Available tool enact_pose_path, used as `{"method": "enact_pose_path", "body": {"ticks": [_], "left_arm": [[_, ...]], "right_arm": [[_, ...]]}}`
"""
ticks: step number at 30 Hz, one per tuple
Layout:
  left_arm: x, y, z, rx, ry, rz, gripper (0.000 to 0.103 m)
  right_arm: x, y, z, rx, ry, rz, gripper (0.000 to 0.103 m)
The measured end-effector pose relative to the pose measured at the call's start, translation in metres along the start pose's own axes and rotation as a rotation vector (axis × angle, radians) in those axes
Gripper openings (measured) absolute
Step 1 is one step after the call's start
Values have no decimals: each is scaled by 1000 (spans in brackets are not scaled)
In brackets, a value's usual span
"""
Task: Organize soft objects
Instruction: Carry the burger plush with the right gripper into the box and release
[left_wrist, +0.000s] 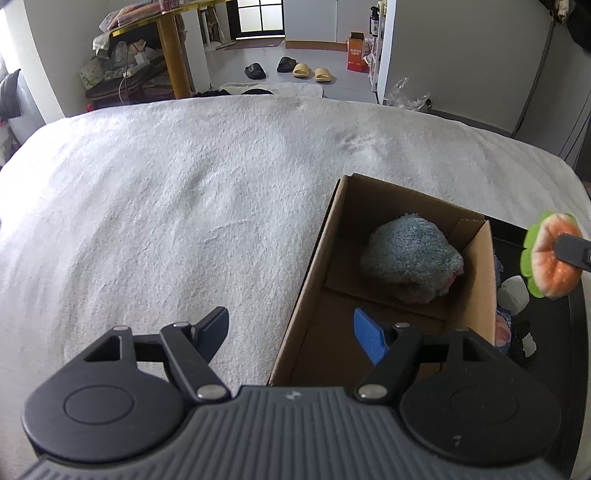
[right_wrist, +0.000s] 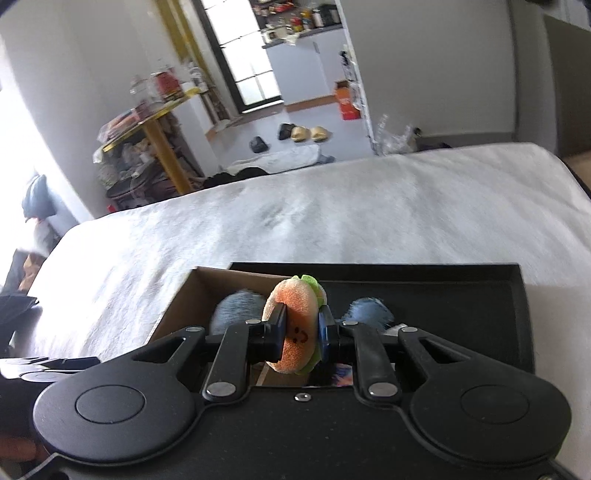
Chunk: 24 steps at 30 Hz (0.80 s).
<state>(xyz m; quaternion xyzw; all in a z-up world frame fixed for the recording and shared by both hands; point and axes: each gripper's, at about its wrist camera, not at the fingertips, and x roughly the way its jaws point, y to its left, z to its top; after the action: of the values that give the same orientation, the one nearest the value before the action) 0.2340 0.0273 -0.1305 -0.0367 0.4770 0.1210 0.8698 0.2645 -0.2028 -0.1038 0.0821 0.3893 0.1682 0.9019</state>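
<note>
Currently a burger plush (right_wrist: 295, 325) is held pinched in the right claw (right_wrist: 301, 332) above the cardboard box (left_wrist: 317, 266); release inside is judged next, while the left claw (left_wrist: 291, 332) is kept wide, empty.

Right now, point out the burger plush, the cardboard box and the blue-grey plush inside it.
burger plush (right_wrist: 295, 328): right wrist view, orange bun face.
cardboard box (left_wrist: 484, 273): left wrist view, right wall.
blue-grey plush (left_wrist: 410, 254): left wrist view, furry top.

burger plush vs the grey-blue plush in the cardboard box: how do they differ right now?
The burger plush is orange with a green frill; the grey-blue plush is shaggy and plain. The burger plush is clamped in the right hand-held gripper, off the surface; the grey-blue plush lies loose in the box. The burger plush looks smaller. Both are soft toys.
</note>
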Motion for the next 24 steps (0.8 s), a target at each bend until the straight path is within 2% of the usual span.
{"method": "enact_pose_path", "body": {"ticks": [11, 14, 17, 22, 24], "left_arm": [[9, 16, -4, -32, 6, -73, 69], [8, 18, -5, -34, -1, -93, 65], [11, 21, -7, -46, 10, -99, 56], [25, 33, -11, -89, 72, -111, 25], [30, 39, -13, -110, 92, -130, 20]], "right_arm": [[11, 52, 0, -153, -17, 20, 18], [12, 64, -2, -185, -13, 22, 18], [15, 74, -3, -215, -10, 29, 18], [23, 92, -6, -248, 20, 34, 18], [27, 98, -8, -258, 36, 40, 18]]}}
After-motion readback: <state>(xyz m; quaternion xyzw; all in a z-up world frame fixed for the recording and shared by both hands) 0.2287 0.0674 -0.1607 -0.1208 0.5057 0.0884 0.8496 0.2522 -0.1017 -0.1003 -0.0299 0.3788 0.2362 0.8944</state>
